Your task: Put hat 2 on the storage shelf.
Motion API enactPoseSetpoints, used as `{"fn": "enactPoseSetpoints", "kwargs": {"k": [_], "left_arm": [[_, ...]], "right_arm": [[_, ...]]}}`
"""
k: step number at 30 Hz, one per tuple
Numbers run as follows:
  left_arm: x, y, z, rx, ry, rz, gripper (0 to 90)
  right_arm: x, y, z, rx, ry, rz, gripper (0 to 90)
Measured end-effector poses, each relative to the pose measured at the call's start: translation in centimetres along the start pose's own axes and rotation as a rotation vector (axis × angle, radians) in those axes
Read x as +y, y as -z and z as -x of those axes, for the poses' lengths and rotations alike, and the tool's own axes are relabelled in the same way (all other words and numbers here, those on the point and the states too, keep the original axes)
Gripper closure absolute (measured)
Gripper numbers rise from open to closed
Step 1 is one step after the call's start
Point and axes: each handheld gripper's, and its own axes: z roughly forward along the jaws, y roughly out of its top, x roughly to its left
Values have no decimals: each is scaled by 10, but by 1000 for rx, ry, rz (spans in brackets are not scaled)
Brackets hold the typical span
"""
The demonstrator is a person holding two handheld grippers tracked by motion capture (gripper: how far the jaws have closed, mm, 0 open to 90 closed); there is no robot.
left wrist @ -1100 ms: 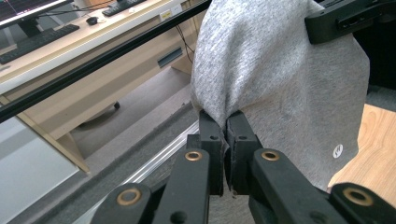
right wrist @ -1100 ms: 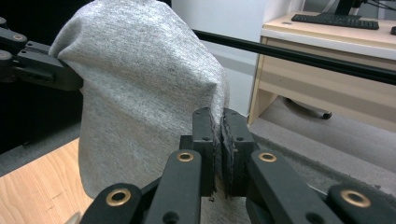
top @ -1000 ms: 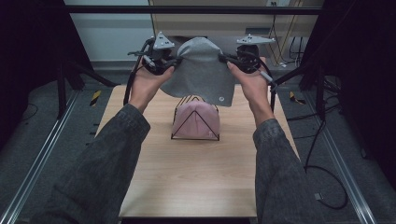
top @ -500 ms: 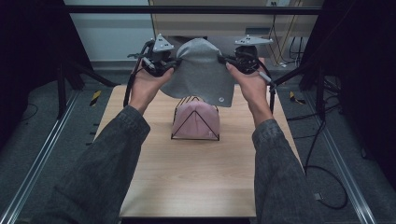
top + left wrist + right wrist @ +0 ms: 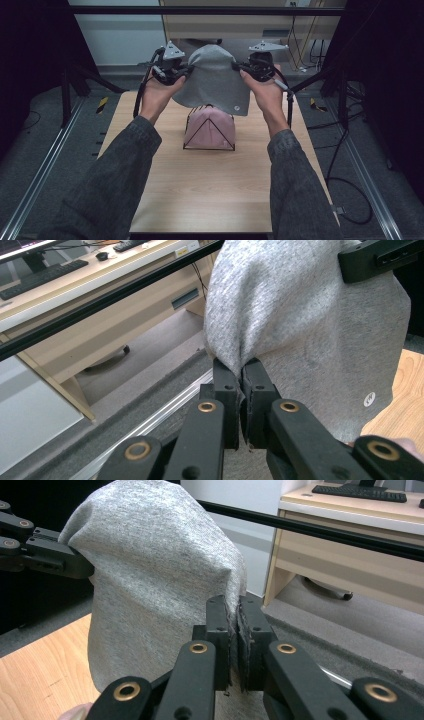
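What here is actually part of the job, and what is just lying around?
Part of the job:
- grey cloth, held up in the air
- left gripper, shut on one edge of it
- right gripper, shut on the other edge
- wire rack with a pink cloth on it, below

Just lying about:
- keyboard on the desk behind
- cables on the floor

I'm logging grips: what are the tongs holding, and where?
Both tongs hold the grey cloth: left tongs pinch its left edge, right tongs its right edge.
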Motion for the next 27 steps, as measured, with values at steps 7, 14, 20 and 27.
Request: {"fn": "enactPoseSetpoints", "kwargs": {"k": [7, 14, 20, 27], "left_arm": [[-12, -3, 1, -7, 5, -9, 870], [-26, -2, 7, -24, 18, -27, 870], [-33, 0, 14, -33, 21, -47, 870], [-43, 1, 17, -44, 34, -68, 870]], "right_arm": [[-6, 0, -2, 7, 4, -16, 857], [-21, 1, -8, 27, 9, -45, 857], [-31, 2, -11, 32, 1, -61, 856], [-43, 0, -18, 34, 14, -94, 856]]}}
